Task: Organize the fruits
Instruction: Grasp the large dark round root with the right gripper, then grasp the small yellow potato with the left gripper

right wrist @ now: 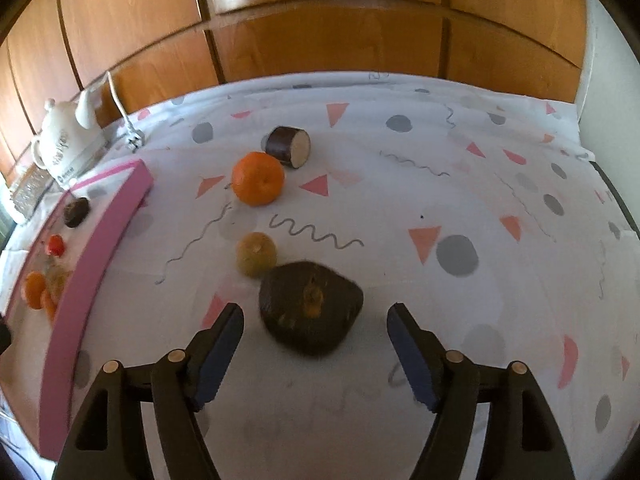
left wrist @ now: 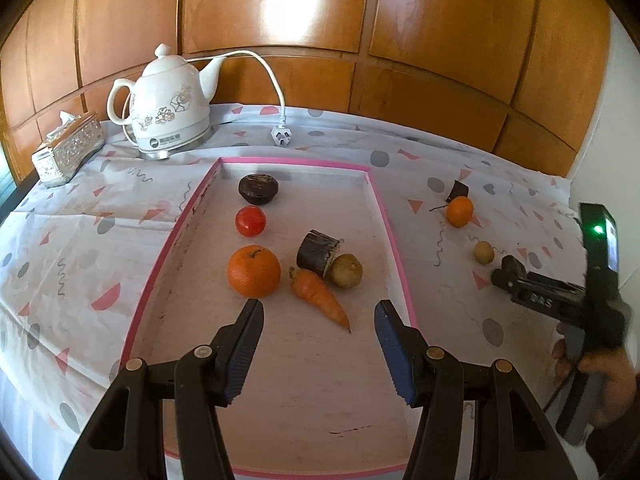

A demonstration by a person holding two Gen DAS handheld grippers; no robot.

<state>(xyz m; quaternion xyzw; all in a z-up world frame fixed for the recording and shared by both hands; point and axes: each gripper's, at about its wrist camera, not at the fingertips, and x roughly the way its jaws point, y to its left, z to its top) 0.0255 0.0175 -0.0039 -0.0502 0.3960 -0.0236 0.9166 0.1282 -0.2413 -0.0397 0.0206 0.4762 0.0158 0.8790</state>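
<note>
A pink-rimmed tray (left wrist: pixel 394 240) holds a dark round fruit (left wrist: pixel 258 189), a tomato (left wrist: pixel 250 221), an orange (left wrist: pixel 253 270), a carrot (left wrist: pixel 320 298), a dark cut stalk piece (left wrist: pixel 317 254) and a yellowish small fruit (left wrist: pixel 346 271). My left gripper (left wrist: pixel 319 322) is open and empty above the tray's near half. On the cloth right of the tray lie a tangerine (right wrist: pixel 258 178), a cut stalk piece (right wrist: pixel 289 146), a small yellowish fruit (right wrist: pixel 256 254) and a dark brown fruit (right wrist: pixel 310 312). My right gripper (right wrist: pixel 315 325) is open, its fingers either side of the dark brown fruit.
A white kettle (left wrist: pixel 168 108) with its cord and plug (left wrist: pixel 281 136) stands behind the tray, a tissue box (left wrist: pixel 68 148) at its left. Wooden panels back the table. The patterned cloth (right wrist: pixel 480 200) stretches right of the fruits.
</note>
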